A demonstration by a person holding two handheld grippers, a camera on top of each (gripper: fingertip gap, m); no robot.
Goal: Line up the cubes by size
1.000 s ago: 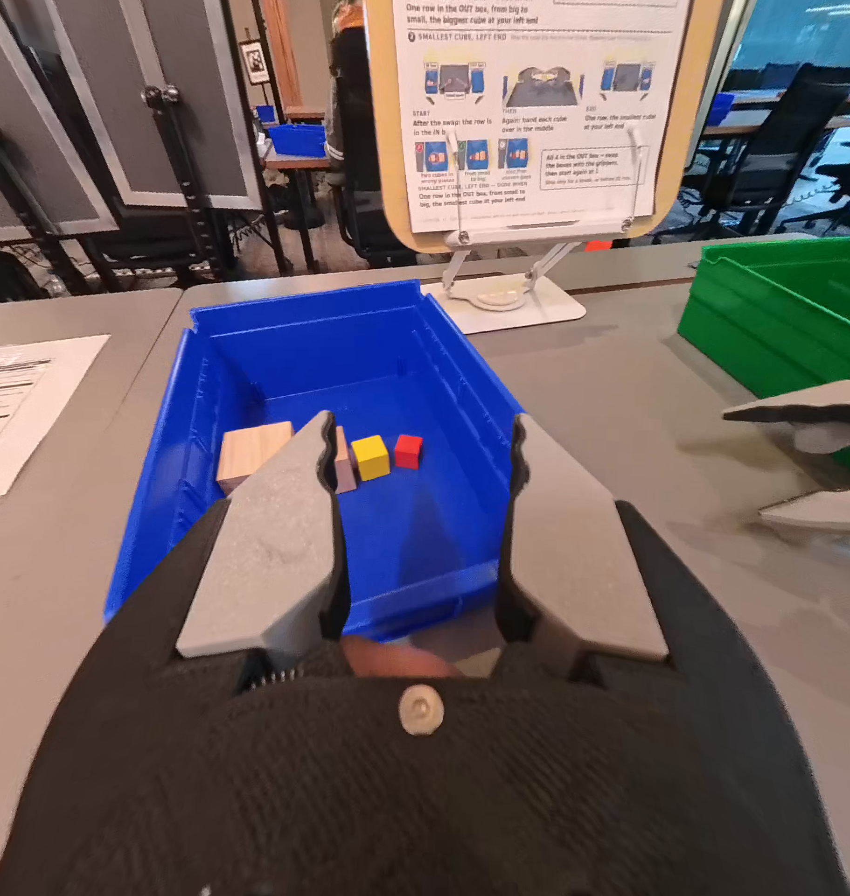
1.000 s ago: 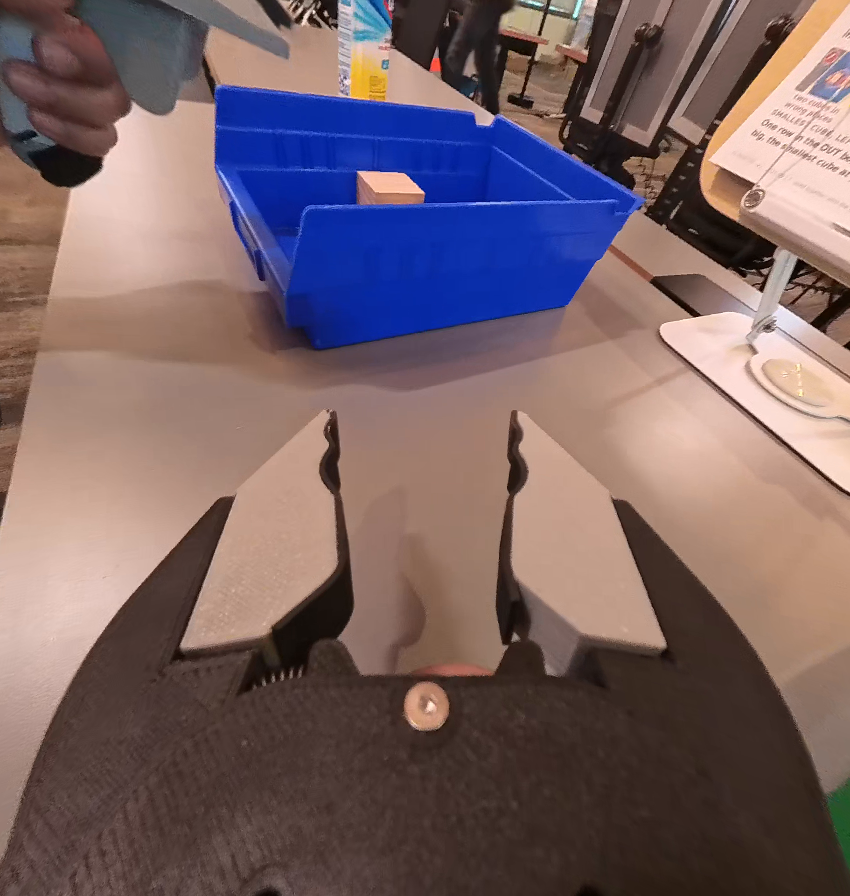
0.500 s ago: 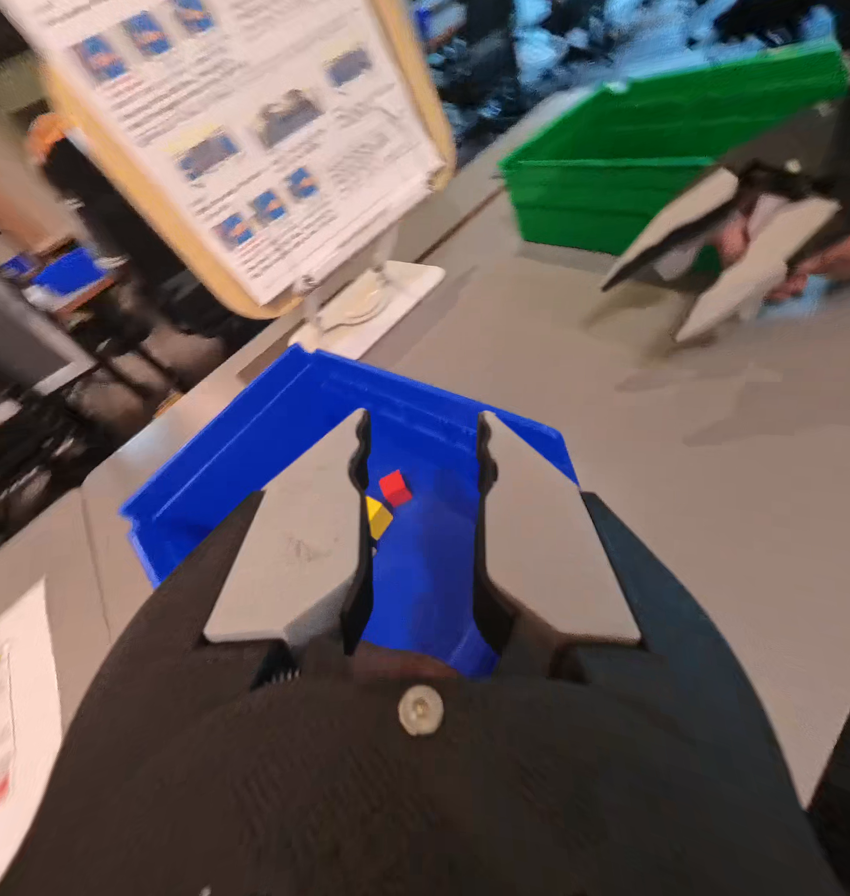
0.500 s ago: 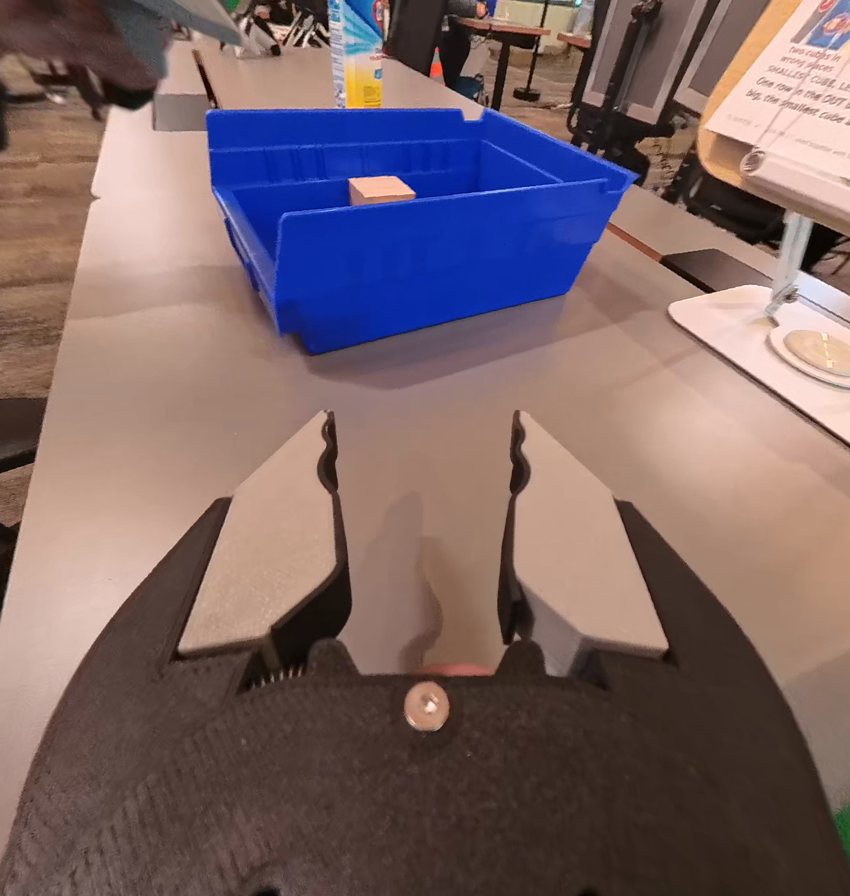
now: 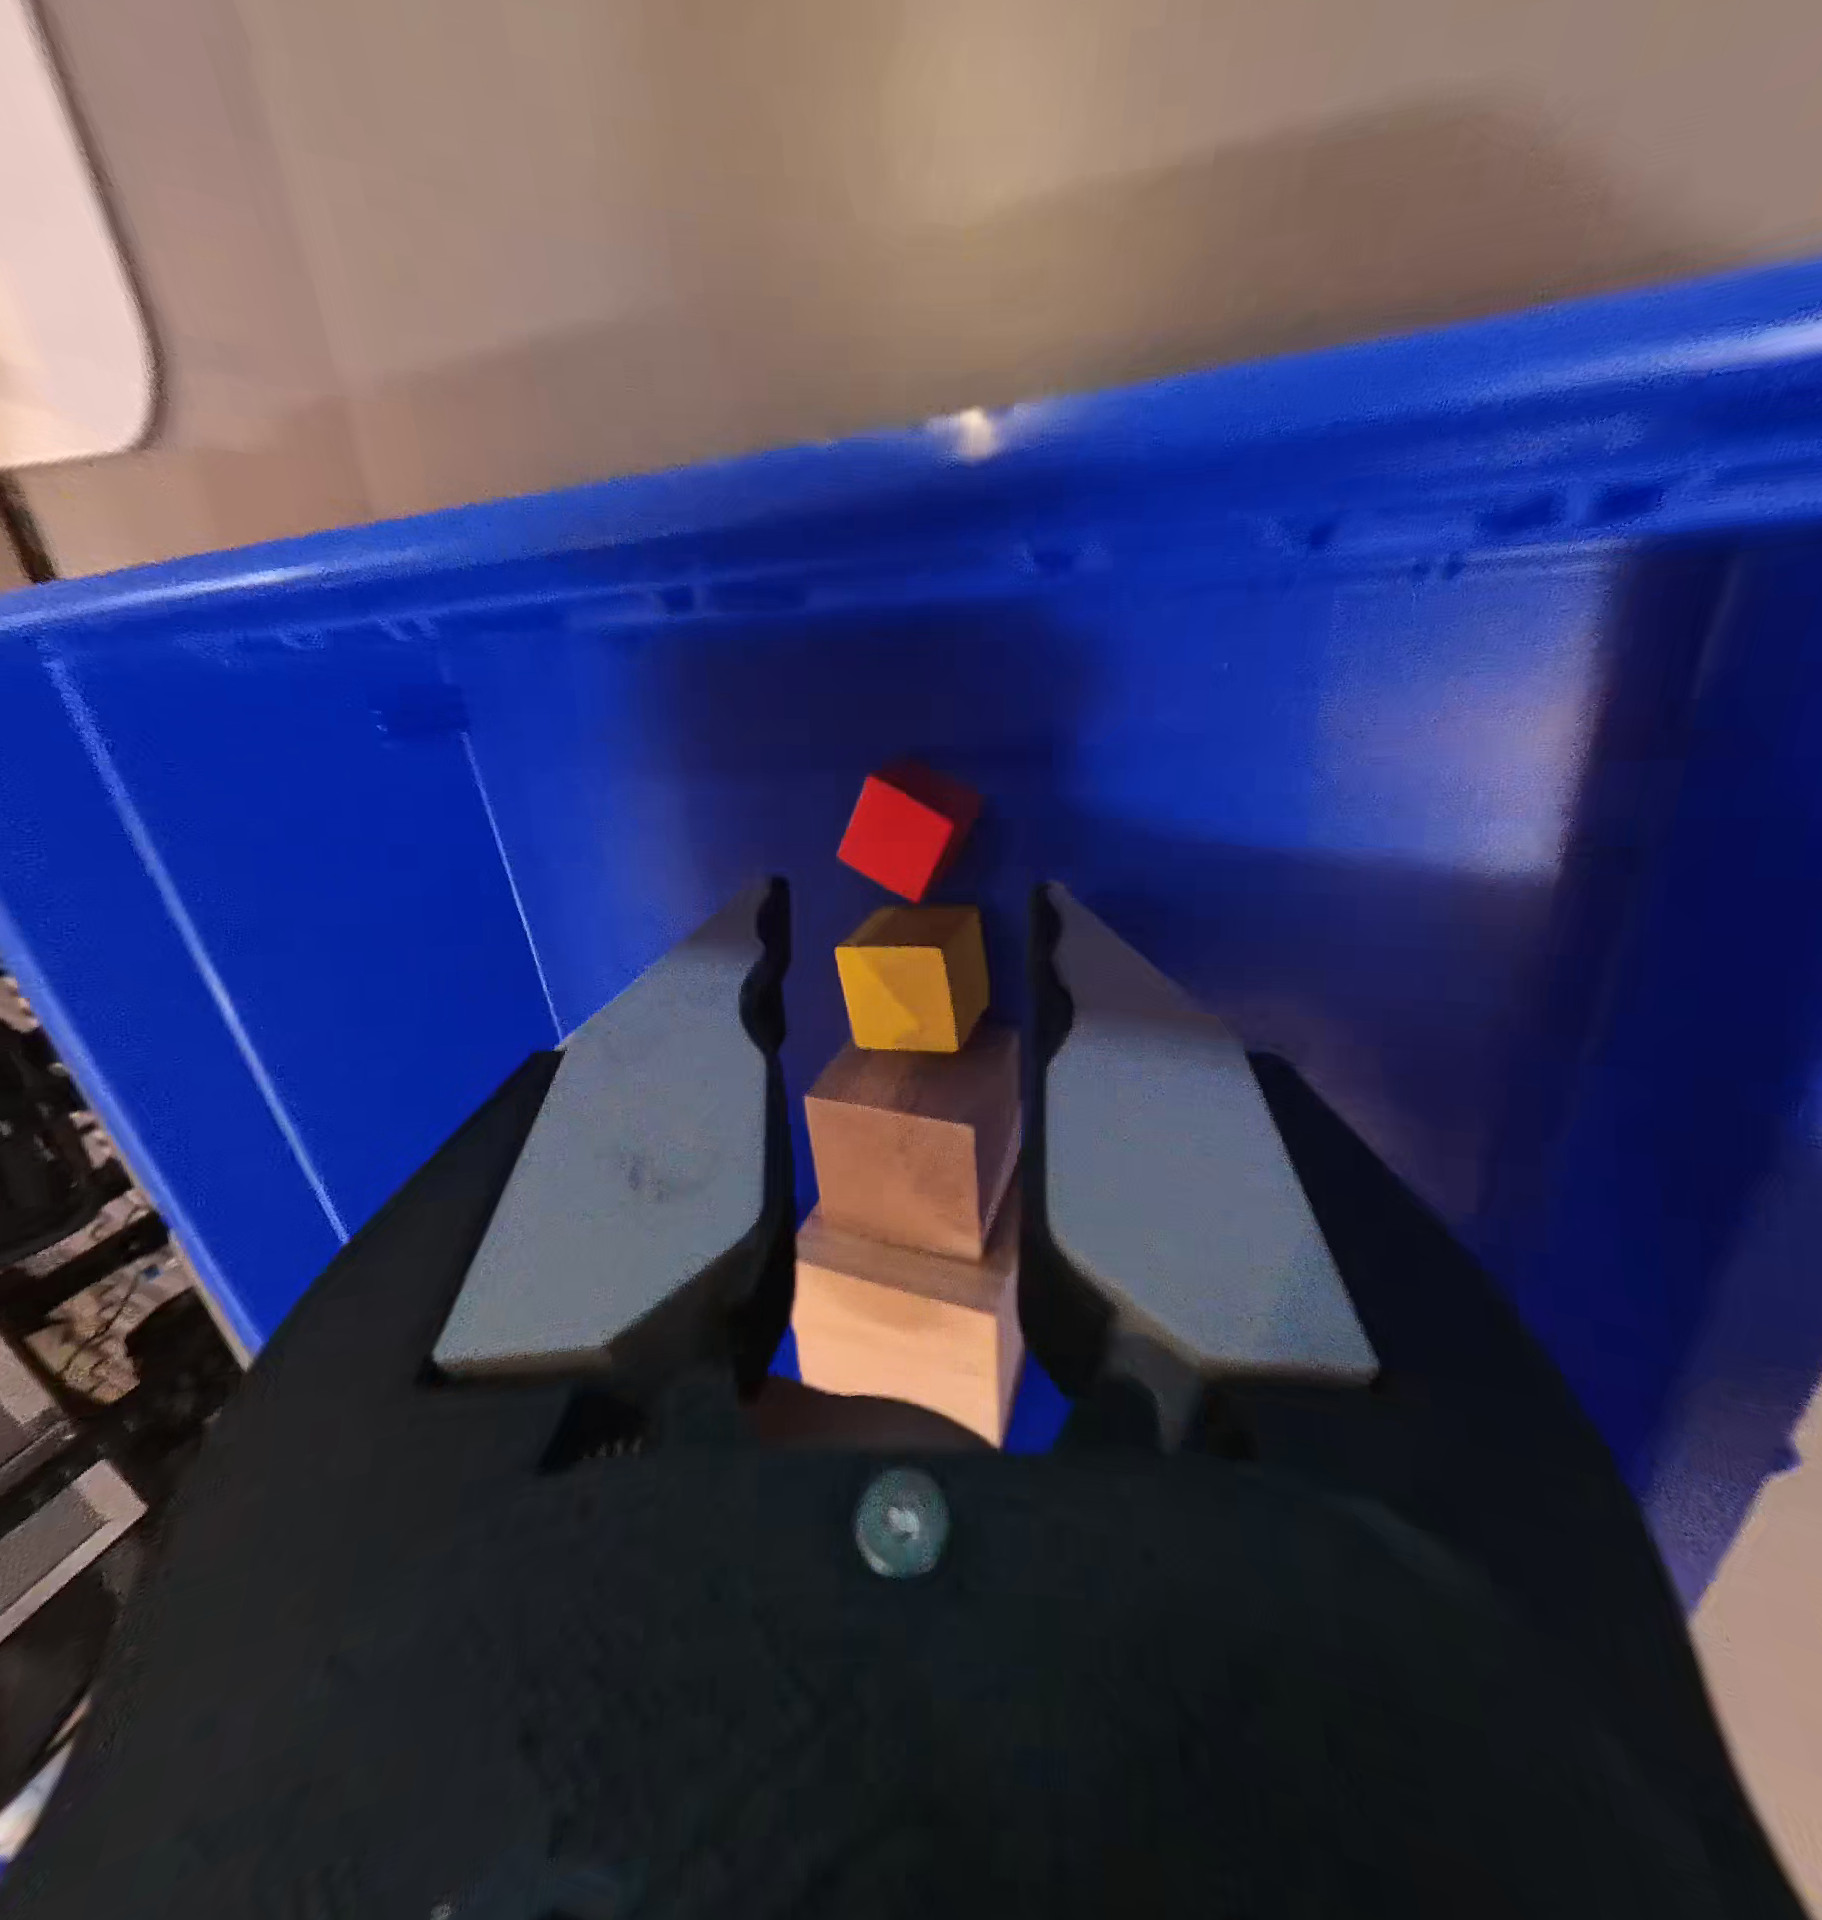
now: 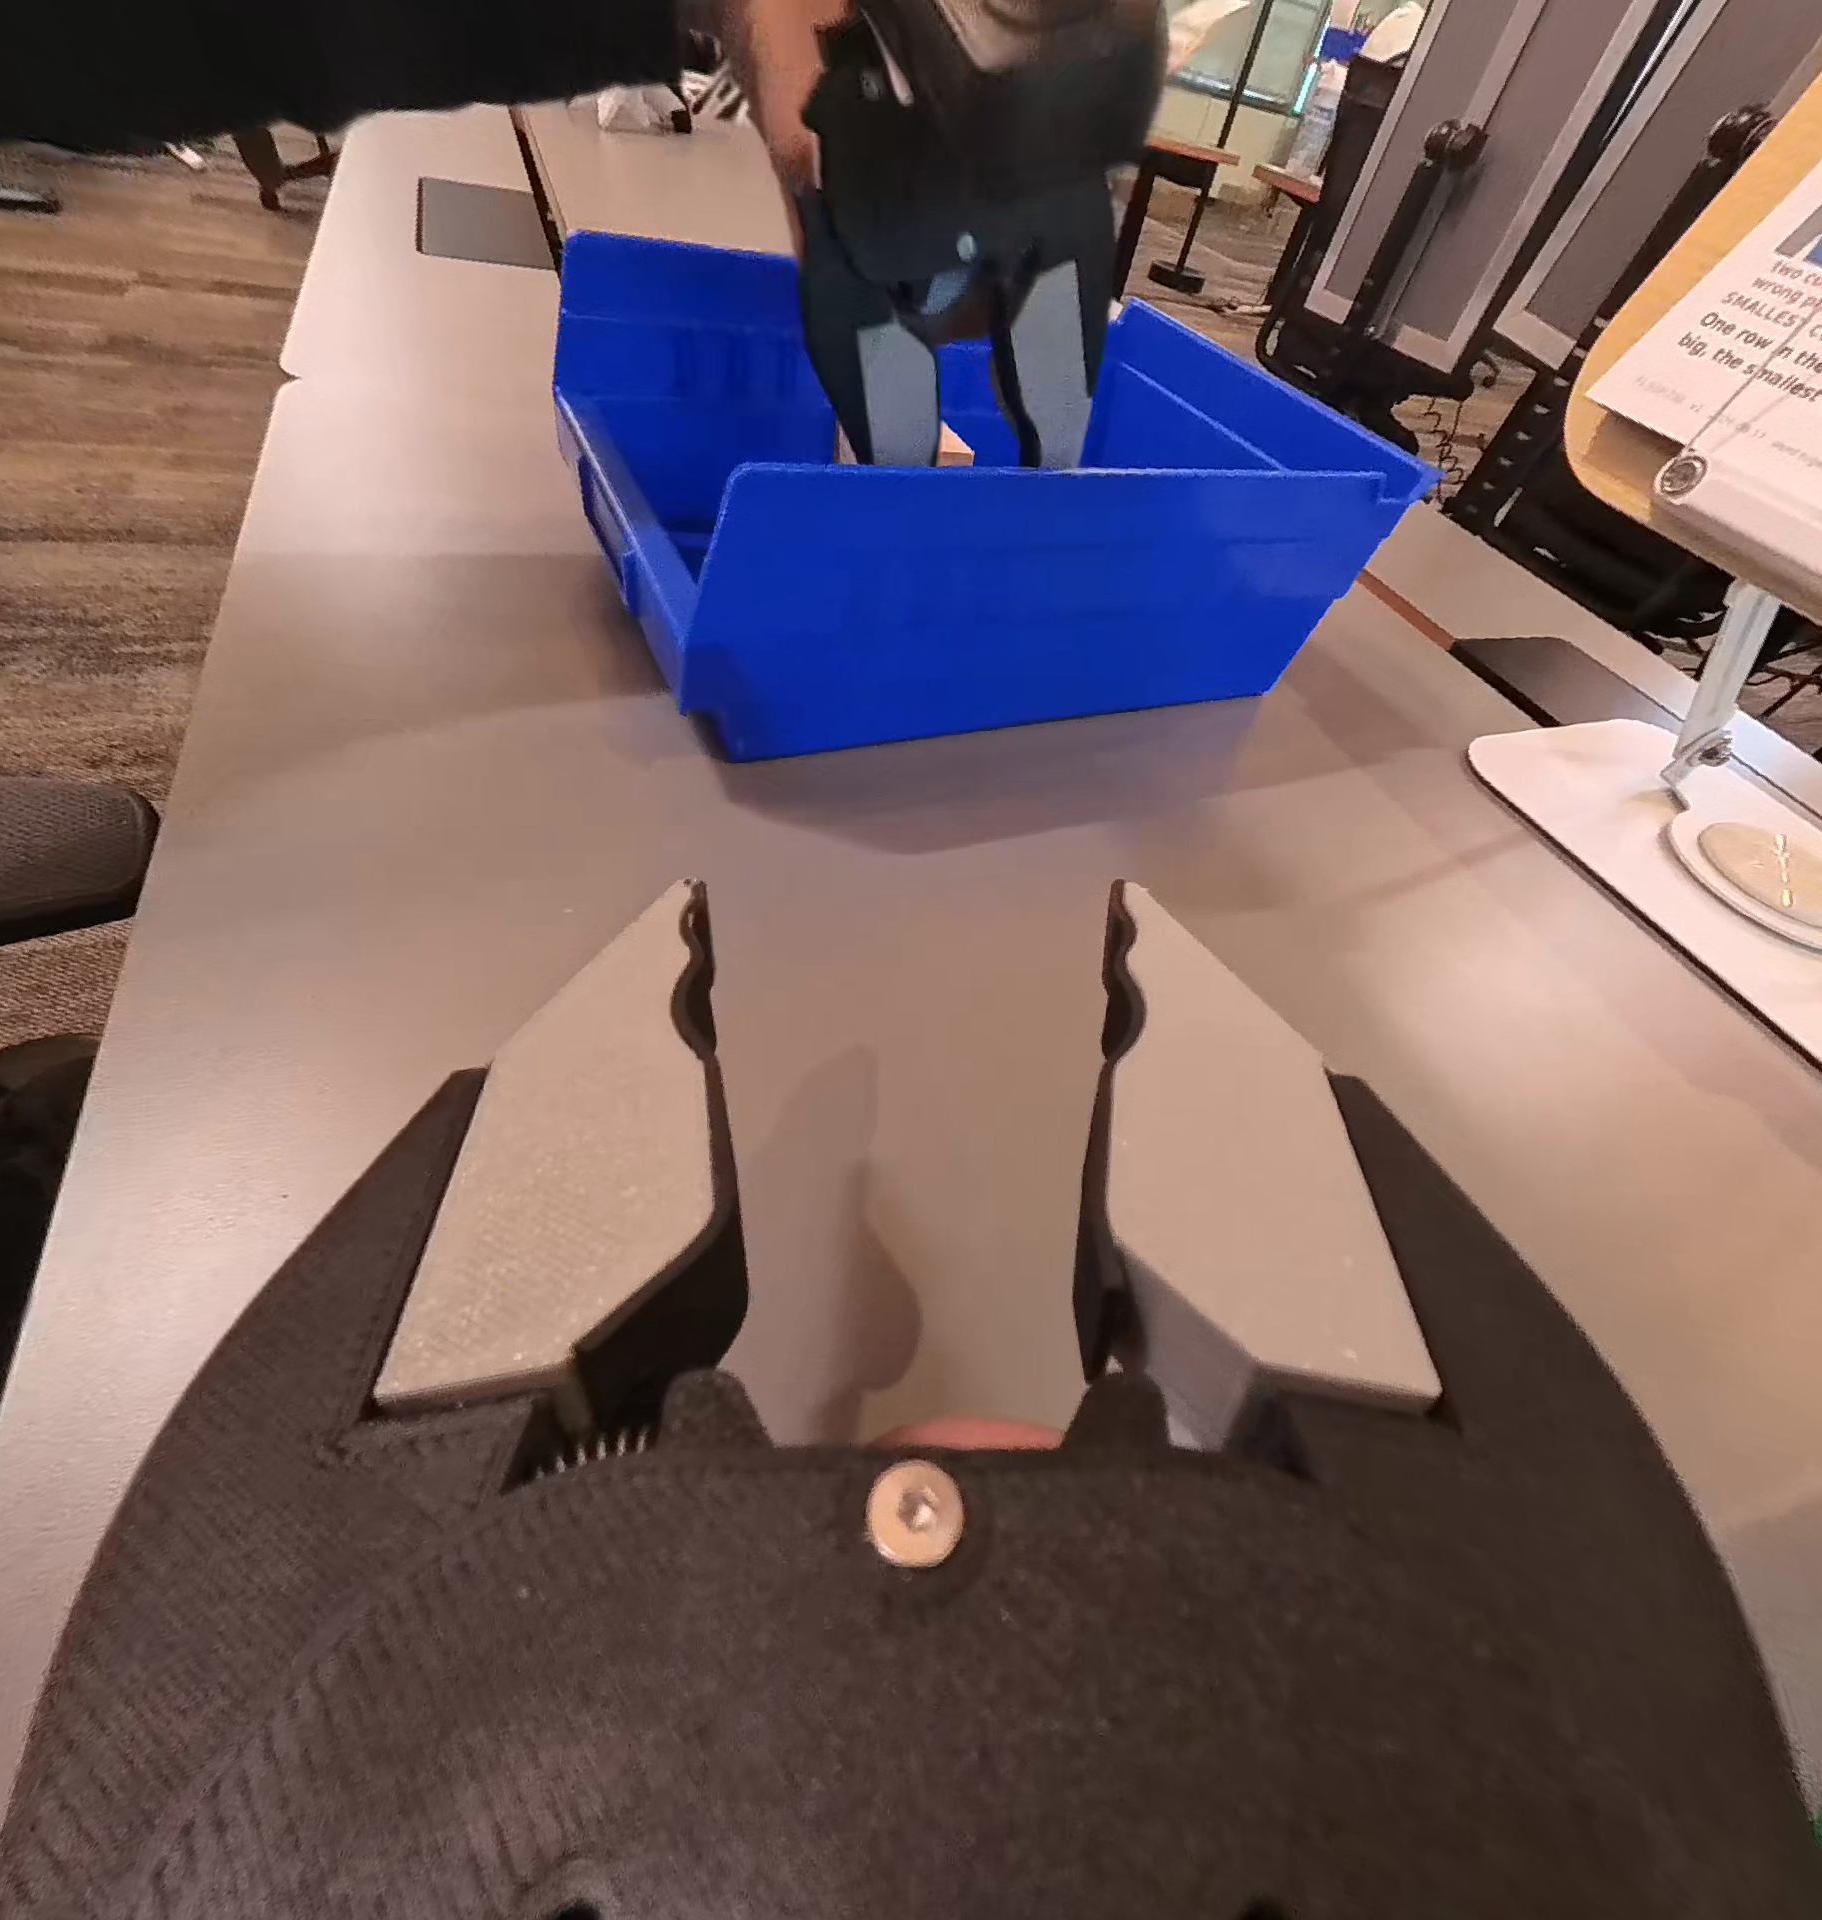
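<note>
Right wrist view had the blue bin (image 6: 990,592) on the grey table (image 6: 450,831), its near wall hiding the cubes; left gripper (image 6: 954,416) reached down inside it, white stand base (image 6: 1655,831) off to the right. Right gripper (image 6: 907,914) hovered over bare table, jaws wide, holding nothing. Left wrist view showed the row: red cube (image 5: 905,828), yellow cube (image 5: 912,977), darker wooden cube (image 5: 912,1153), pale wooden cube (image 5: 902,1340), smallest farthest. Jaws apart, straddling the wooden cubes; contact unclear.
</note>
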